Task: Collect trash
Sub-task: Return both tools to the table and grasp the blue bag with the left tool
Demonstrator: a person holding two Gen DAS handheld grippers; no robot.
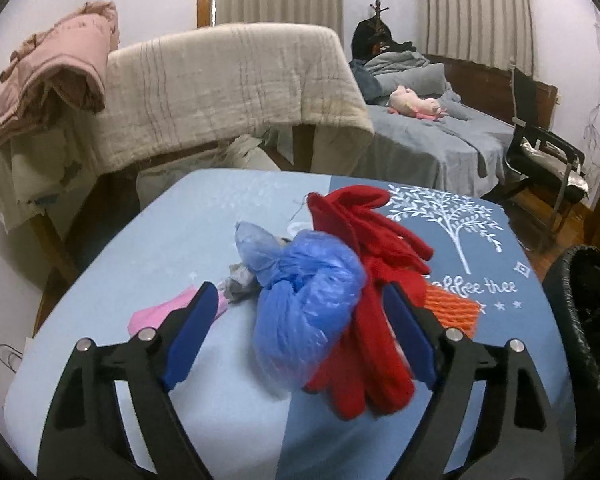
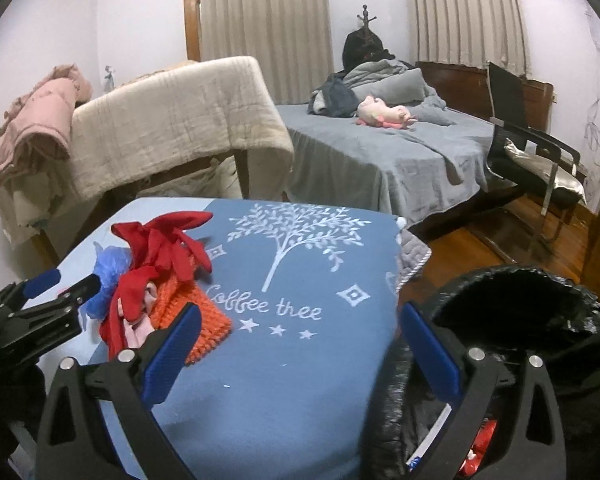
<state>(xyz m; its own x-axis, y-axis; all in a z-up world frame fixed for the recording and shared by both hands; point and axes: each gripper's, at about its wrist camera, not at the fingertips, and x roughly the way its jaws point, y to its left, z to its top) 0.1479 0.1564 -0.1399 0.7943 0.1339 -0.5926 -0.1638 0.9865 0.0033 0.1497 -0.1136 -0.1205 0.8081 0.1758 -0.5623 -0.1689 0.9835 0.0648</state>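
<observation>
A crumpled blue plastic bag [image 1: 304, 304] lies on the blue-clothed table [image 1: 148, 240], between the open jaws of my left gripper [image 1: 302, 334]. Red gloves [image 1: 374, 280] lie against its right side, over an orange knitted piece [image 1: 456, 310]. A pink item [image 1: 160, 314] and a grey scrap [image 1: 240, 282] lie to its left. My right gripper [image 2: 300, 354] is open and empty over the table's right edge, beside a bin lined with a black bag [image 2: 540, 320]. The right wrist view shows the blue bag [image 2: 108, 276], the gloves [image 2: 160, 248], the orange piece [image 2: 196, 320] and my left gripper [image 2: 56, 280].
The bin [image 1: 584, 312] stands right of the table. Beyond are a rack draped with a beige blanket [image 2: 172, 128], a pink jacket [image 2: 32, 128], a bed [image 2: 380, 152] with a pink plush toy [image 2: 384, 114], and a black chair [image 2: 536, 152] on the wooden floor.
</observation>
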